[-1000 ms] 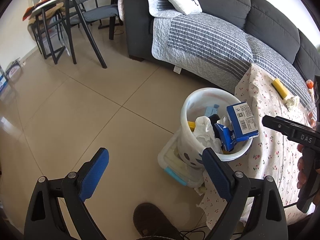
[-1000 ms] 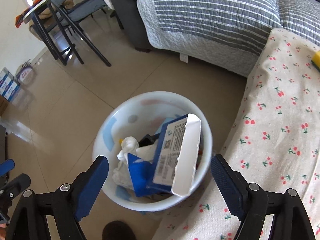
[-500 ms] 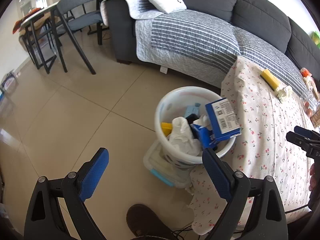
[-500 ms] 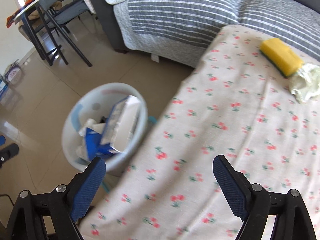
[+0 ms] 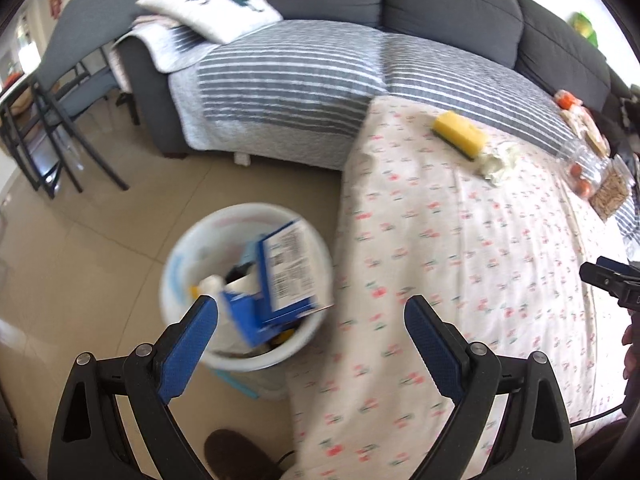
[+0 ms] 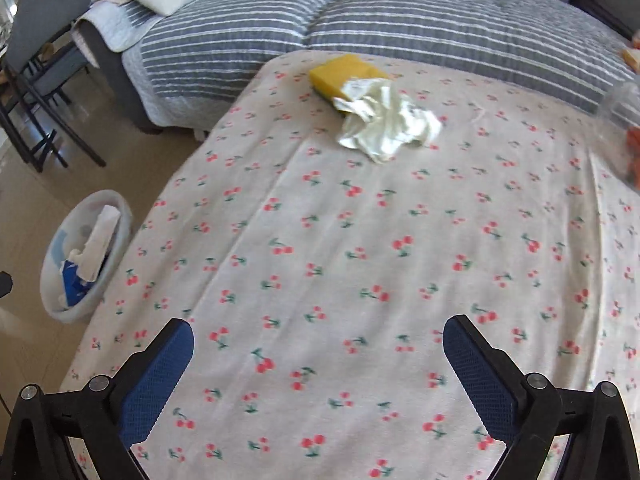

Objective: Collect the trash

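Observation:
A white trash bin stands on the floor beside the table, holding a blue box and crumpled tissues; it also shows in the right wrist view. A crumpled white tissue lies on the cherry-print tablecloth against a yellow sponge. The same tissue and sponge show in the left wrist view. My left gripper is open and empty over the bin and table edge. My right gripper is open and empty above the table, well short of the tissue.
A grey sofa with a striped quilt runs behind the table. Chairs stand at the far left. Clear packs of food lie at the table's far right. A clear box sits under the bin. My shoe is below.
Both grippers have swung right, away from the bin and over the table. The tissue and sponge have come nearer in the right wrist view. Both stay open and empty.

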`<state>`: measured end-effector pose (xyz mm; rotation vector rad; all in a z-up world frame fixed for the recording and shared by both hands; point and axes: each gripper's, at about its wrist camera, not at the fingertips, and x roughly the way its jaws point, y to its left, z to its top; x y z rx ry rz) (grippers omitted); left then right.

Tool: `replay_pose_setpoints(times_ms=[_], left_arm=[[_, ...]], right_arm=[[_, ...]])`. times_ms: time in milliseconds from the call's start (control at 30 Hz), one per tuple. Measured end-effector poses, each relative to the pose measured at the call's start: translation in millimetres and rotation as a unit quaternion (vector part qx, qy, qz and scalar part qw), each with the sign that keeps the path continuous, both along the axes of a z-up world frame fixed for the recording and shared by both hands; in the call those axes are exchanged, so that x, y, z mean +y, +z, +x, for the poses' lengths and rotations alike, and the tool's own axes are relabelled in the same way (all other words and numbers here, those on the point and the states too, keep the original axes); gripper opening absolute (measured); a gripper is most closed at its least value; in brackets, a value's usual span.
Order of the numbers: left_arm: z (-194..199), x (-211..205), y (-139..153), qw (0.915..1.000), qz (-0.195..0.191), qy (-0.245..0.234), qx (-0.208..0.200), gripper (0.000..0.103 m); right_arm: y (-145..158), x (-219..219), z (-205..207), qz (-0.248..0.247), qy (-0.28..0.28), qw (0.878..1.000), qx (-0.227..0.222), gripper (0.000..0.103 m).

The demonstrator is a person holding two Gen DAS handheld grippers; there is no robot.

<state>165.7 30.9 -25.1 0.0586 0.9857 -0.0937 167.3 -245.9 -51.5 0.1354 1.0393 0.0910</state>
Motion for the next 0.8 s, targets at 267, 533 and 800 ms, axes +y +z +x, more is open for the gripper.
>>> replay_pose_setpoints(times_ms=[267, 533, 800], left_arm=[[33.8, -117.6, -4.9, 0.9959, -0.009, -0.090, -0.002, 0.096], [87.1, -200.2, -33.6, 0.9933, -0.018, -0.114, 0.000, 0.090], [143.7, -271.5, -50.3, 0.9947, -0.020, -0.100, -0.015, 0.077]], right_arm=[[12.4, -82.6, -8.1, 0.019, -0.062, 0.998, 0.004, 0.102], [17.3, -131.0, -13.8, -0.036, -0.081, 0.996, -0.012, 0.102], [14.6, -166.8, -18.0, -0.023, -0.092, 0.995, -0.009, 0.102]])
